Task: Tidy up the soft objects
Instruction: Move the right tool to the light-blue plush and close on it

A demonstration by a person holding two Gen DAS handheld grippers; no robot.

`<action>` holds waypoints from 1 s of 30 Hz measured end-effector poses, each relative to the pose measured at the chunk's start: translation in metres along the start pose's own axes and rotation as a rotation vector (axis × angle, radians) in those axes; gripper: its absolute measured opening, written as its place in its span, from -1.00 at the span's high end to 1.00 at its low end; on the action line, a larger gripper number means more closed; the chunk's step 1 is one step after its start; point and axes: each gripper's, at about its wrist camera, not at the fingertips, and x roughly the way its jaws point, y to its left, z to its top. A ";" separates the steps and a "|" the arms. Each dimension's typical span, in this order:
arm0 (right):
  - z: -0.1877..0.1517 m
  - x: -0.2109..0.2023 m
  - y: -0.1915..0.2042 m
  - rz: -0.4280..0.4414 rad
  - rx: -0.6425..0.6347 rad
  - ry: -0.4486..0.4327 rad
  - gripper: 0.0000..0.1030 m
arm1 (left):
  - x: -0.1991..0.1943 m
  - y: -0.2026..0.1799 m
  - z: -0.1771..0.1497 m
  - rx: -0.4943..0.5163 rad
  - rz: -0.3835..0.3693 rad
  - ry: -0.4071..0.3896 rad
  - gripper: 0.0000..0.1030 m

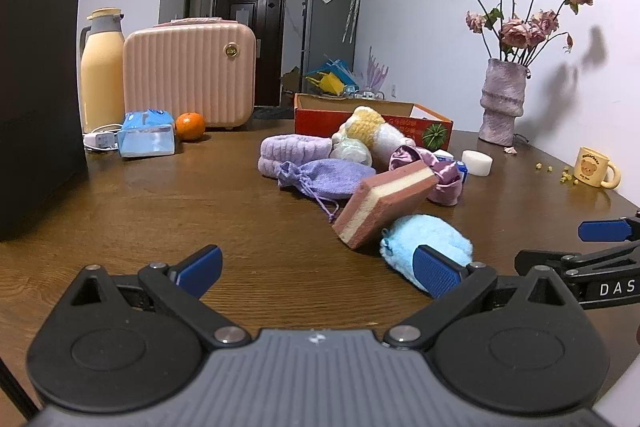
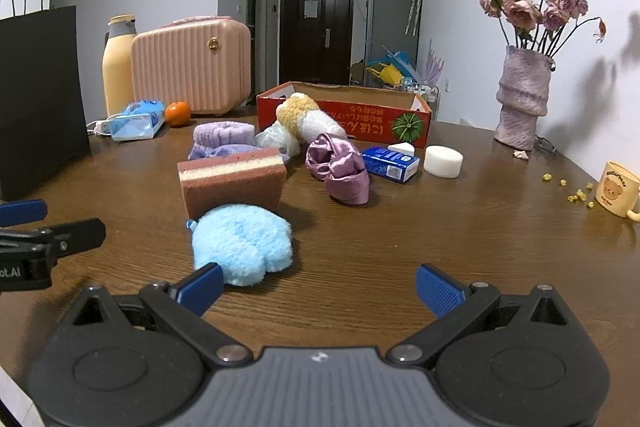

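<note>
Both grippers hover low over the wooden table (image 2: 400,227), side by side. The left gripper (image 1: 318,269) has its jaws spread wide and holds nothing; the right gripper (image 2: 320,291) is the same, released and empty. Just ahead of the right gripper, a little to its left, lies the fluffy blue mitt (image 2: 242,243). Behind the mitt the pink sponge (image 2: 232,181) leans, touching it. Farther ahead are the purple satin cloth (image 2: 340,167) and the red box (image 2: 344,115).
</note>
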 end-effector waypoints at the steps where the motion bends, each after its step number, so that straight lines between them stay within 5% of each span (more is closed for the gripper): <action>1: 0.001 0.003 0.001 0.001 -0.002 0.004 -1.00 | 0.002 0.001 0.000 -0.001 0.001 0.003 -1.00; 30: 0.023 0.087 0.039 0.106 -0.093 0.118 -0.97 | 0.042 0.033 0.000 -0.054 0.049 0.080 -1.00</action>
